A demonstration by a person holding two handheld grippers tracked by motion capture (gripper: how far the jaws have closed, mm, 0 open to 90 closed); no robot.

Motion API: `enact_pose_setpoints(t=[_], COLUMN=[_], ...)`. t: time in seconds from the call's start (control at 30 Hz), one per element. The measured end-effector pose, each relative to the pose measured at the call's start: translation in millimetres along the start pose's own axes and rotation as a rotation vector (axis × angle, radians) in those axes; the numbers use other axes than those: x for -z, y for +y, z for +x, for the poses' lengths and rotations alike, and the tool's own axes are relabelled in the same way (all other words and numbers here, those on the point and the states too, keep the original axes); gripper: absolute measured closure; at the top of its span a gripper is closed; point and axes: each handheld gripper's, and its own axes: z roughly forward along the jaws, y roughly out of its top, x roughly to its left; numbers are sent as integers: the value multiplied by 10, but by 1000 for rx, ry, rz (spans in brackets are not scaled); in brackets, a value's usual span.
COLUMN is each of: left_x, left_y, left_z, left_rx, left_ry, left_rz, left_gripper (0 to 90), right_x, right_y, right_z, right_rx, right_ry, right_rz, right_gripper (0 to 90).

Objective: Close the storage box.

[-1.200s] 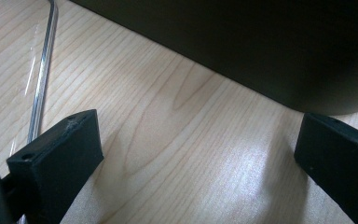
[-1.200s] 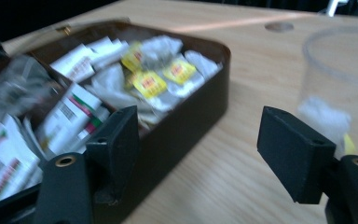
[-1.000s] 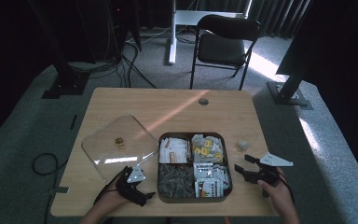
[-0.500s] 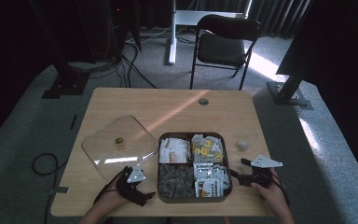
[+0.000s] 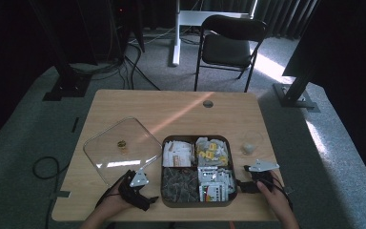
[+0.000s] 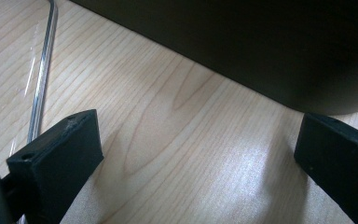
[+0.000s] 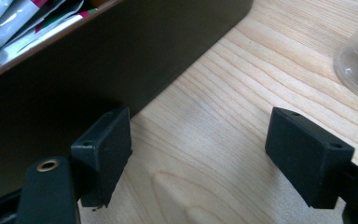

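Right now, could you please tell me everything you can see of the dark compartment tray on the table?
The tray is a dark, rounded-corner square with four compartments, open on top. All four compartments hold small packets: white, yellow, dark, and mixed white. It sits flat near the table's front edge, beside the clear lid. The left gripper and right gripper flank its sides, fingers open, not gripping it.

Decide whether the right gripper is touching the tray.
Cannot tell. In the right gripper view, the right gripper has one finger right against the tray wall, but shadow hides whether any gap remains; its jaws have just been opening, nothing between them.
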Motion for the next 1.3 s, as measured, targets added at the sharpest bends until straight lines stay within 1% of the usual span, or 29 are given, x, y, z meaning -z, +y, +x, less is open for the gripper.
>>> enact_pose_setpoints(t=[0.03, 0.17, 0.23, 0.3, 0.37, 0.53, 0.67, 0.7, 0.77, 0.83, 0.97, 1.0, 1.27, 1.3], left_x=[5, 14, 26, 39, 56, 79, 100, 129, 152, 173, 221, 238, 306, 317], left_y=[-3, 7, 16, 29, 35, 26, 28, 36, 40, 40, 30, 30, -8, -13], left_z=[1, -19, -17, -3, 21, 49, 61, 82, 98, 117, 172, 191, 297, 307], left_rx=[-10, -8, -11, -2, 18, 33, 34, 48, 64, 66, 96, 110, 151, 155], left_ry=[-7, -6, 12, 23, 27, 32, 41, 50, 57, 72, 97, 102, 153, 167], left_rz=[1, 11, 10, 5, -5, 8, 10, 3, -8, -13, -28, -31, -41, -47], left_gripper=[8, 15, 20, 20, 20, 24, 24, 24, 25, 35, 35, 35, 36, 36], right_x=[0, -3, -3, -3, -3, -3, -3, -4, -7, -7, -6, -6, -7, -7], right_y=[1, 1, 1, 1, 1, 0, 0, 0, 1, 1, 0, -1, 1, 1], right_z=[-1, 6, 5, 6, 5, 5, 6, 6, 5, 5, 5, 6, 4, 5], right_rx=[0, 2, 3, 2, 3, 3, 3, 3, 0, 0, 0, 0, -2, -3], right_ry=[-1, -8, -8, -8, -8, -9, -9, -10, -18, -18, -17, -17, -20, -20], right_rz=[1, 2, 2, 2, 2, 2, 2, 2, 6, 6, 6, 6, 8, 9], right_gripper=[207, 205, 205, 205, 205, 205, 204, 195, 185, 184, 183, 183, 174, 173])
